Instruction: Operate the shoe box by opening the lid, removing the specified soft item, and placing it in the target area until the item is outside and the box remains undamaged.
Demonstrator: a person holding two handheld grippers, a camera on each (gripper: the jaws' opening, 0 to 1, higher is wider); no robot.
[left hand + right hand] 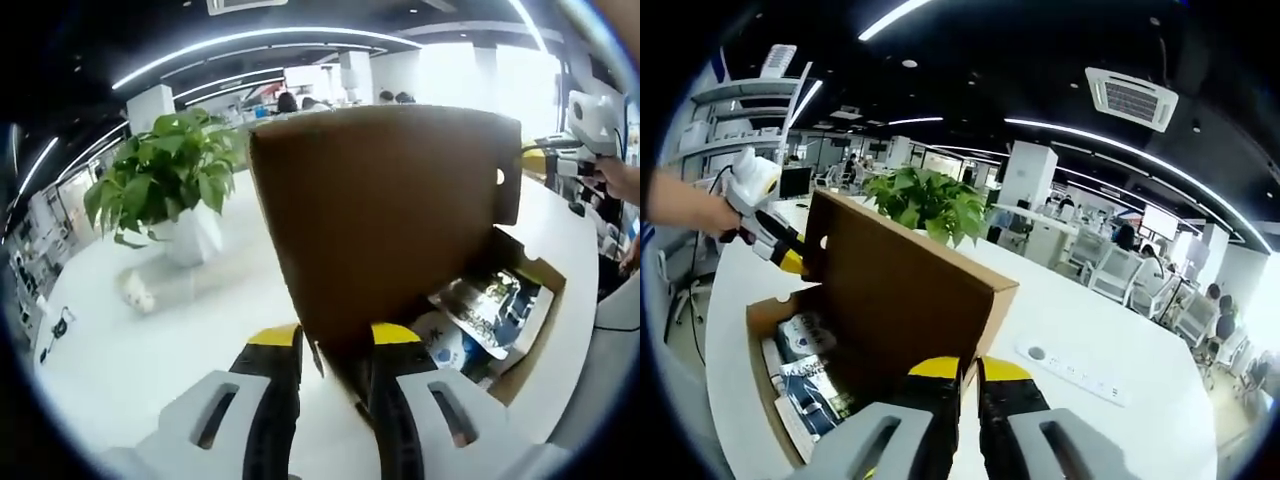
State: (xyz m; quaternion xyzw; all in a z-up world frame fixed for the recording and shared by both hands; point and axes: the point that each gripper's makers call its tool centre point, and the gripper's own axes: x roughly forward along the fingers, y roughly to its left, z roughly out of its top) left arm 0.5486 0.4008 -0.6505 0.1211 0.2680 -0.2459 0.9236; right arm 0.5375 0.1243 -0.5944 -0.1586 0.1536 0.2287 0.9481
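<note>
Here, in the left gripper view, the left tool (335, 345) is seen pinching the raised lid (385, 215) edge of the shoe box (535, 330); printed packets (485, 305) lie inside. In the right gripper view, the right tool (970, 375) is pressed on the lid's rim; thin cardboard, likely light and creasable, best gripped at edges.

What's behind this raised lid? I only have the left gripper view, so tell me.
Observer: On the lid's outer side, a white power strip lies flat on the table.
Operator: Report the right gripper's jaws.
Observer: The right gripper has its jaws nearly together, with the lid's end edge between them.
Operator: Describe my gripper from outside.
Observer: The left gripper has its yellow tips at the lid's opposite end, and a hand holds it from behind.
</note>
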